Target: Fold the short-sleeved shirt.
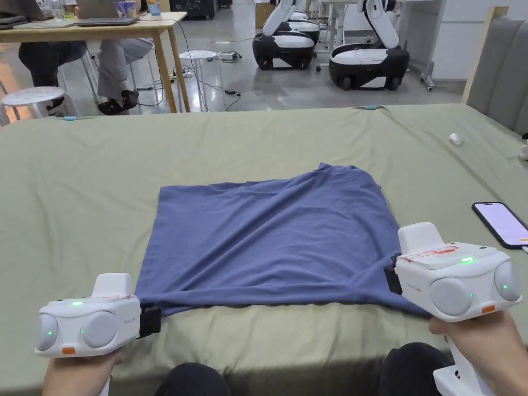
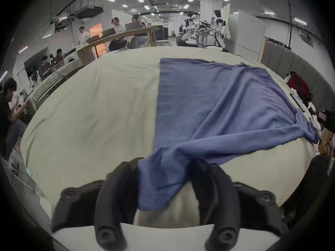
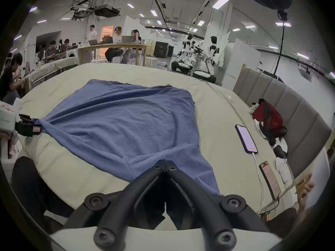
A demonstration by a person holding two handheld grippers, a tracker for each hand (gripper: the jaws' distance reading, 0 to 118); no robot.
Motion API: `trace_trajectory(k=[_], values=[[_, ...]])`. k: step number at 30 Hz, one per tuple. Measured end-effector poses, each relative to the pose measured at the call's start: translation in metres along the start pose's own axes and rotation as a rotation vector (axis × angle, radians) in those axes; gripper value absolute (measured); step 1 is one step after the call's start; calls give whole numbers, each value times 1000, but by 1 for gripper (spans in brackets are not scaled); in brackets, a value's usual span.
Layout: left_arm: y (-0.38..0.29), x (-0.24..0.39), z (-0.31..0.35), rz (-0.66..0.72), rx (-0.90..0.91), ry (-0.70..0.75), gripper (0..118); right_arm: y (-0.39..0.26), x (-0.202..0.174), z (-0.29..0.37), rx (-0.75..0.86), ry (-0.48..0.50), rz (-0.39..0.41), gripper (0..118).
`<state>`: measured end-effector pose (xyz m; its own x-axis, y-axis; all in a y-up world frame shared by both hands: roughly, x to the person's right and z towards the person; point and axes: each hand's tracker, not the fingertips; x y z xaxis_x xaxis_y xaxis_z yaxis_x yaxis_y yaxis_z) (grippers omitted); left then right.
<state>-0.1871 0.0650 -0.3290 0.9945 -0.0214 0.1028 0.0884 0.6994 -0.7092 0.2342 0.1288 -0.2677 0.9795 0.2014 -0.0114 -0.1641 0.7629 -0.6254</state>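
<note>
Blue shirt (image 1: 268,242) spread on green bed sheet (image 1: 77,196), left gripper (image 2: 163,166) pinching its 7 o'clock corner, right gripper (image 3: 165,164) pressed together on its 5 o'clock corner.

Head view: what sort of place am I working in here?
Most likely a robotics lab or data-collection workspace: wheeled robots parked on the floor, people with a laptop at a wooden desk, and a bed as worktop.

Head view: high, looking down and forward across olive-green sheeted bed (image 1: 77,180) toward room. Both gripper views: low at near bed edge, close up, facing same way. All three share blue cotton shirt (image 1: 268,242) and background desk.
</note>
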Motion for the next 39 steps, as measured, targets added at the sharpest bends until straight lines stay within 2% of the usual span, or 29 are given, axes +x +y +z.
trace_trajectory(k=[2, 8, 9, 10, 11, 12, 16, 19, 21, 22, 23, 25, 26, 27, 34, 39], values=[[0, 2, 4, -24, 26, -16, 8, -1, 1, 0, -2, -1, 2, 0], [9, 4, 14, -53, 56, -23, 6, -9, 13, 4, -4, -8, -12, 3], [10, 5, 15, -56, 59, -21, 6, -11, 17, 4, -6, -12, -31, 16], [11, 5, 16, -55, 59, -22, 6, -14, 20, 4, -8, -7, -49, 43], [11, 5, 17, -54, 60, -25, 6, -18, 24, 4, -13, -3, -65, 80], [11, 5, 17, -52, 62, -28, 6, -23, 27, 1, -38, 5, -73, 91], [10, 7, 18, -61, 61, -30, 6, -43, 34, -3, -76, -21, -65, 87], [9, 6, 16, -63, 56, -33, 6, -56, 43, -13, -141, -35, -90, 86], [10, 6, 16, -59, 54, -34, 6, -61, 47, -22, -164, -34, -98, 77], [9, 6, 16, -55, 54, -34, 6, -63, 48, -26, -180, -34, -99, 66], [9, 6, 16, -53, 52, -35, 6, -64, 50, -31, -190, -24, -98, 43], [9, 7, 16, -60, 52, -32, 6, -68, 52, -34, -174, 35, -125, 7], [8, 7, 15, -62, 53, -33, 6, -68, 53, -34, -157, 73, -159, 7], [8, 7, 15, -65, 52, -34, 6, -66, 54, -30, -174, 43, -145, 7], [22, 2, 14, -58, 64, -40, 6, -44, 56, -24, -107, 19, -111, 6], [68, 3, 14, -65, 110, -40, 6, 16, 64, -41, -30, -5, -72, 6]])
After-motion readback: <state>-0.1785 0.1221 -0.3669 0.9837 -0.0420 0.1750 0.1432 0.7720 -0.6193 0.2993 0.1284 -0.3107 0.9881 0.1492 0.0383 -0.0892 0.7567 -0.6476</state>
